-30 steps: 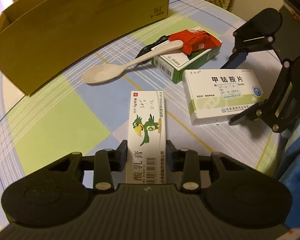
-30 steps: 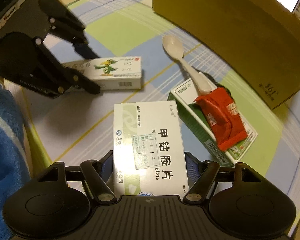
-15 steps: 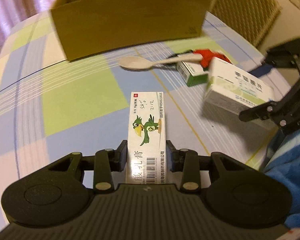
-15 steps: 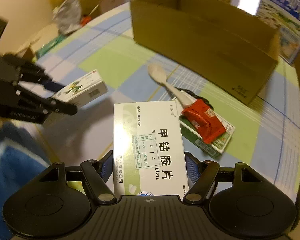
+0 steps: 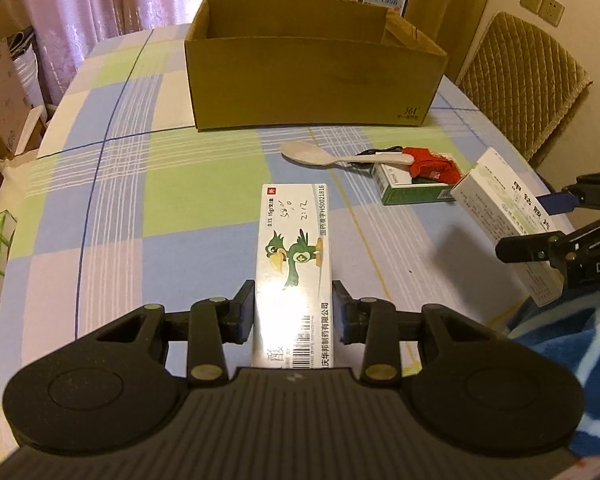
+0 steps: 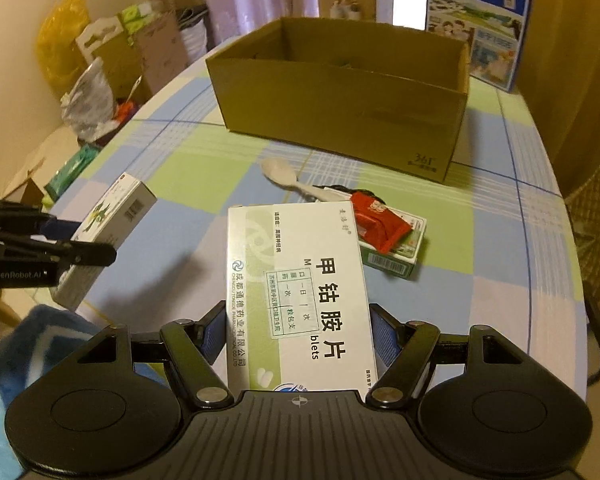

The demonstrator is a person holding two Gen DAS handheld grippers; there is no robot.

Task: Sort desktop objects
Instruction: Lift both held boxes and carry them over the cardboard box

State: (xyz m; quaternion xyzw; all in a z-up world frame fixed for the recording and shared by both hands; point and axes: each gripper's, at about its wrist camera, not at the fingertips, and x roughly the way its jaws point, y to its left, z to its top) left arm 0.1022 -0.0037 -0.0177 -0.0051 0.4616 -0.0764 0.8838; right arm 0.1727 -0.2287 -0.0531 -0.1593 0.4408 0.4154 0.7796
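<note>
— While both cartons hang lifted clear of the checked tablecloth [image 5: 204, 184], why the long-side grip?
— So each can tip into the cardboard box [image 5: 312, 92]: left gripper [image 5: 293, 312] pinches the parrot-print ointment carton [image 5: 294, 256], right gripper [image 6: 296, 330] the mecobalamin tablet box [image 6: 300, 292].

A carton [image 5: 312, 80] stands at the far side of the counter [image 5: 204, 184]. Before it lies a spoon [image 5: 312, 154], its handle resting on a small box [image 5: 412, 188] to the right; a sachet [image 5: 432, 162] lies on that box, just beside the handle. The left gripper [image 5: 294, 310] holds a tube box [image 5: 294, 256] above the counter's near middle. To its right, the right gripper [image 6: 298, 330] holds a tablet box [image 6: 300, 296], also raised, near the small box. A chair [image 5: 520, 84] stands beyond the counter's right edge.
</note>
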